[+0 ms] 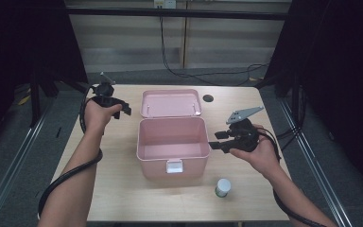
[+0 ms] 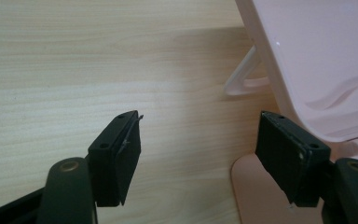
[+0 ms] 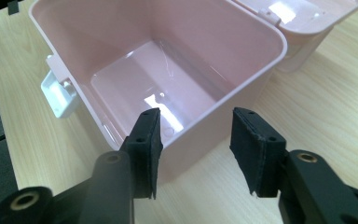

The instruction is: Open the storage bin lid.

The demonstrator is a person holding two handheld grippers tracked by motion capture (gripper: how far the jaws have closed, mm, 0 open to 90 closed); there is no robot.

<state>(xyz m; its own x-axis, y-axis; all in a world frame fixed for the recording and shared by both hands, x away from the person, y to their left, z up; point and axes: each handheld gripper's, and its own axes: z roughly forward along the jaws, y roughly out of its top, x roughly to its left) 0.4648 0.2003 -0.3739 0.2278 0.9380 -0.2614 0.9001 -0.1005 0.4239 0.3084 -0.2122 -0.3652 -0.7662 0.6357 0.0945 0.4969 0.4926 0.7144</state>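
On the light wooden table (image 1: 113,189), a pale pink plastic box (image 1: 172,146) with rounded corners sits at centre, its hinged pink lid (image 1: 171,103) thrown fully back and lying flat behind the body. A white latch (image 1: 174,166) hangs on the box's near wall. The interior is bare, glossy pink plastic.

The left gripper (image 1: 123,109) is held above the table just left of the lid's rear corner, pointing toward it. In the left gripper view (image 2: 200,154) its jaws stand apart with nothing between the pads; bare wood lies in the gap. The right-hand jaw in that view sits close against the lid edge; whether it touches cannot be told. A white hinge stay (image 2: 244,79) of the lid shows beyond.

The right gripper (image 1: 216,140) is held just beside the box's right wall, near the rim, pointing left at it. In the right gripper view (image 3: 196,144) the jaws are apart and grip nothing; the near corner of the box rim shows between them, farther off, apart from the pads.

A small white cylindrical bottle with a green label (image 1: 223,187) stands upright on the table in front of the box's right corner, near the right forearm, clear of both grippers. A dark round hole (image 1: 208,98) marks the tabletop right of the lid.
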